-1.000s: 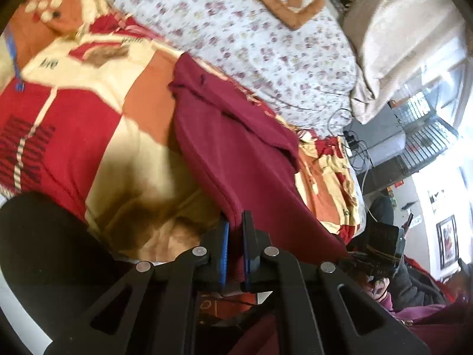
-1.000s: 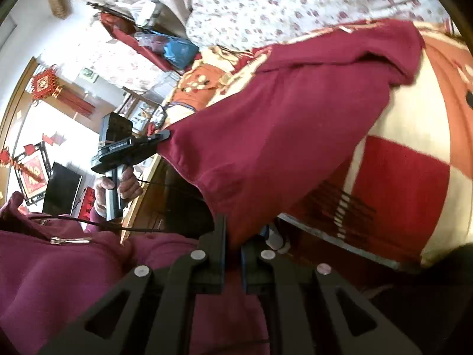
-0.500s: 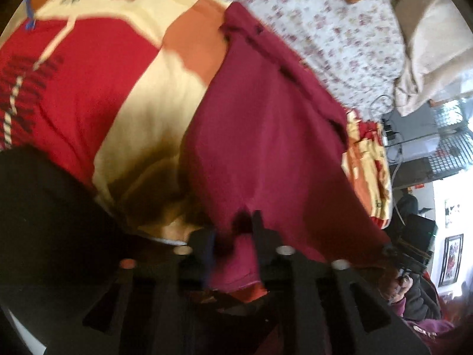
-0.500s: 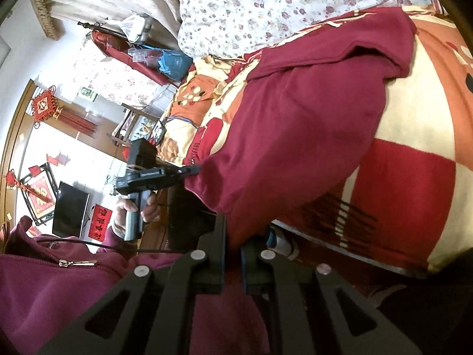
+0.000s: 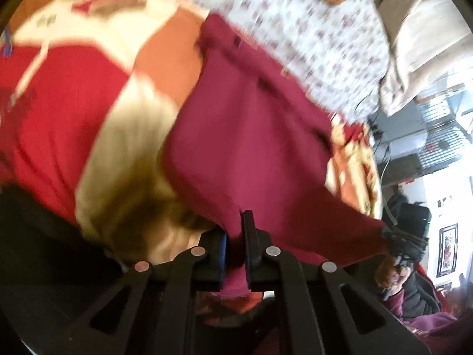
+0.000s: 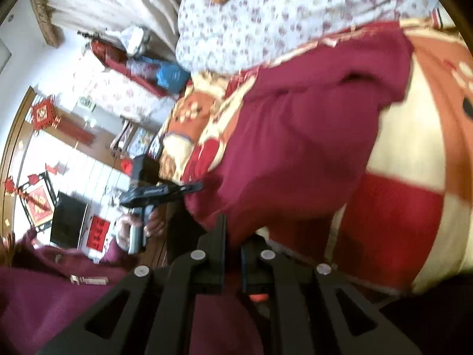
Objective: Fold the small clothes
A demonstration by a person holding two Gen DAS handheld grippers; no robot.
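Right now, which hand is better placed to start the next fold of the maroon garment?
Neither clearly. Left gripper and right gripper each pinch a near corner of the maroon garment, stretched over the patterned blanket. They probably carry the edge forward together.

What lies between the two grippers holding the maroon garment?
In both wrist views, only the maroon garment spans from the left gripper to the right gripper, stretched over the patterned blanket.

left tool (image 5: 235, 233): carried its pinched near edge of the maroon garment (image 5: 251, 136) farther over the bed | right tool (image 6: 233, 236): likewise advanced with its edge | garment: more spread on the patterned blanket (image 5: 74, 103), far fold now nearer the floral quilt (image 6: 280, 14) | both views more blurred
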